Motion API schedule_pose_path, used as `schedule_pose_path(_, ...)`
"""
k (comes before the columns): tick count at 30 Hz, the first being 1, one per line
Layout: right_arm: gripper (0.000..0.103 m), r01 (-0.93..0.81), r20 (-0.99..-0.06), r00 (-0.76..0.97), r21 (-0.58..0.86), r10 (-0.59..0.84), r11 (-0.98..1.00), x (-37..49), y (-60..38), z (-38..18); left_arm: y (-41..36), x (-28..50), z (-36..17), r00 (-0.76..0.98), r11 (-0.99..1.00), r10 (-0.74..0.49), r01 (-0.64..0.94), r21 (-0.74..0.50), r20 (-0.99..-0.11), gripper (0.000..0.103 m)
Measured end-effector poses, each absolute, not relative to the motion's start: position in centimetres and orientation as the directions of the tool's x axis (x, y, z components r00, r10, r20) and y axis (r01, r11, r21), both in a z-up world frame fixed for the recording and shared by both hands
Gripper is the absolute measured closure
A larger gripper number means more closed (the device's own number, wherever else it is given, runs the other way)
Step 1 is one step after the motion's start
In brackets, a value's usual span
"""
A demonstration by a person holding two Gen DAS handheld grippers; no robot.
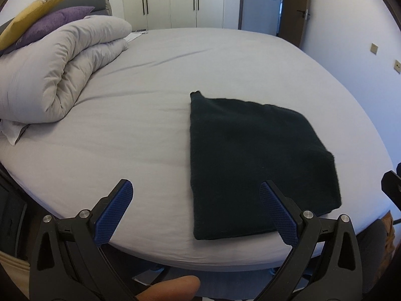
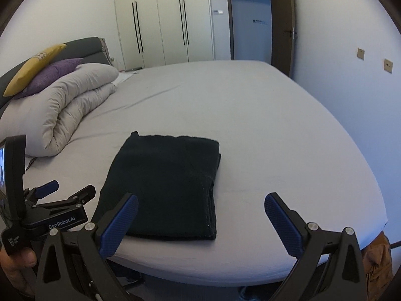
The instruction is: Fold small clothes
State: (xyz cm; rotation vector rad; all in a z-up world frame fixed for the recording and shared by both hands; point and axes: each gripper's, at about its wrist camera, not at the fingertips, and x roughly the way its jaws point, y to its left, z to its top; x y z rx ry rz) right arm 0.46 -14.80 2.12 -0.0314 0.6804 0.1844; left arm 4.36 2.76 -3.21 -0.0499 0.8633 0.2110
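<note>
A dark folded garment (image 1: 258,165) is laid on the bed (image 1: 155,100) near its front edge, long axis running toward 12 o'clock. The left tool (image 1: 195,210) is held wide open and empty, garment at 1 o'clock; the right tool (image 2: 200,223) likewise, garment at 11 o'clock. The rolled duvet (image 1: 57,75) is kept well apart at 10 o'clock; nothing is seen obstructing.
</note>
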Motion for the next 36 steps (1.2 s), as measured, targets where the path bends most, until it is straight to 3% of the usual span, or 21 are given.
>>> schedule_pose_path(36,0.000,-0.159,-0.688,0.711,0.041,0.143,0.986,1.5,-14.7,-0.4,3.6,5.4,-4.6,0.606,0.978,0.150,-0.205,0.029,-0.781,0.000)
